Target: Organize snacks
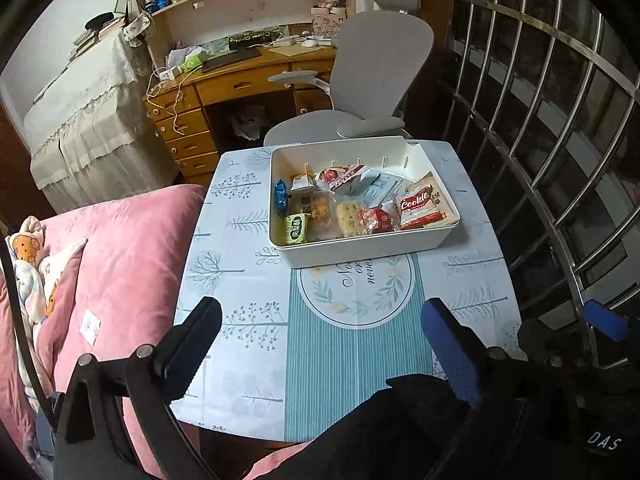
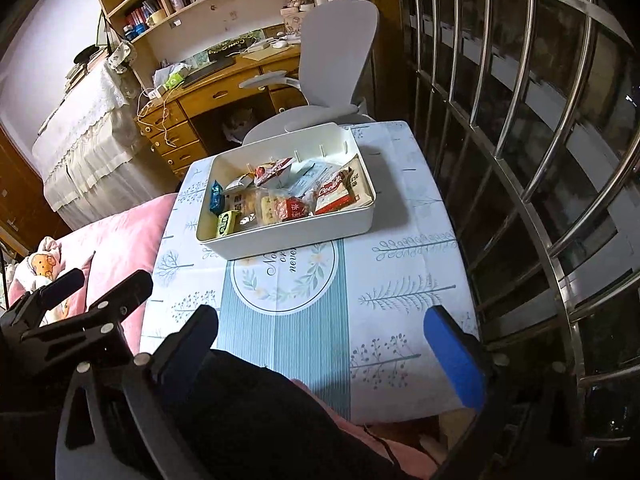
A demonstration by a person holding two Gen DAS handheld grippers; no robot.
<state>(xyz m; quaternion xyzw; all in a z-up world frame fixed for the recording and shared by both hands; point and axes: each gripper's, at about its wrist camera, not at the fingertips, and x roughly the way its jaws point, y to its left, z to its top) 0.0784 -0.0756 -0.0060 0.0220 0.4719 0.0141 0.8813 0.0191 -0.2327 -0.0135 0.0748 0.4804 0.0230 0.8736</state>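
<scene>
Both my grippers, left gripper (image 1: 322,330) and right gripper (image 2: 322,332), spread wide, nothing between jaws. Snack packets piled inside white rectangular plastic bin (image 1: 360,240) on tree-print tablecloth table (image 1: 248,280), well ahead of fingertips.

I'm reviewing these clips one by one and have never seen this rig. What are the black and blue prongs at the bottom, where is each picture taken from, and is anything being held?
The prongs are hand-held tongs; a person carries one in each hand, with a fisheye camera looking along its fingers. One picture comes from the left tongs, the other from the right tongs. Both stand open and hold nothing. On the tablecloth sits a white bin already filled with snacks, such as a Cookie packet and a blue wrapped sweet. No snacks lie loose outside it.
</scene>
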